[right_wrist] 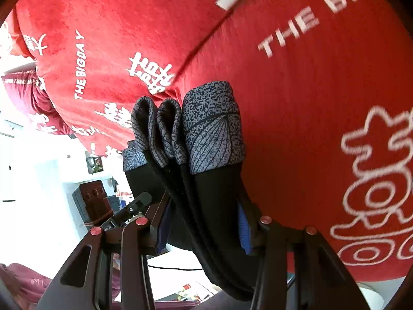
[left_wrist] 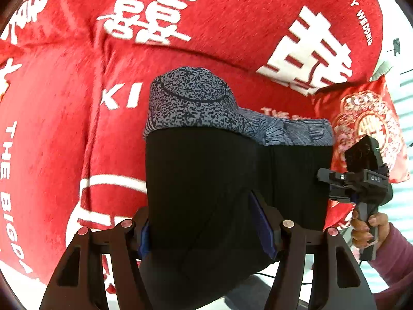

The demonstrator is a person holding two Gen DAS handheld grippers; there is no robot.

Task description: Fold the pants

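So, both my tongs are clamped on the black stretchy pants w/ grey-blue patterned waistband (left_wrist: 232, 180), which hang lifted over the red fleece blanket w/ white characters and lettering (left_wrist: 64, 103). My left gripper (left_wrist: 206, 230) has its blue pads (left_wrist: 260, 219) pressed on the black fabric from both sides, cloth bunched between them and draping down past the near edge. The patterned band sits at the far end of the pants, folded over in a rounded hump on the left, flatter toward the right. In the left wrist view my right gripper (left_wrist: 325, 179) shows at the right edge of the pants, touching the black cloth, w/ my right hand (left_wrist: 366, 227) in a purple sleeve around its handle. Just behind it lies a red cushion w/ white-pink round emblem (left_wrist: 366, 129). From the right wrist view the right gripper's pads squeeze several stacked layers of the black cloth, the band ends standing in three upright folds at the far side. My left gripper's black body (right_wrist: 134, 206) is just left of the pants there.
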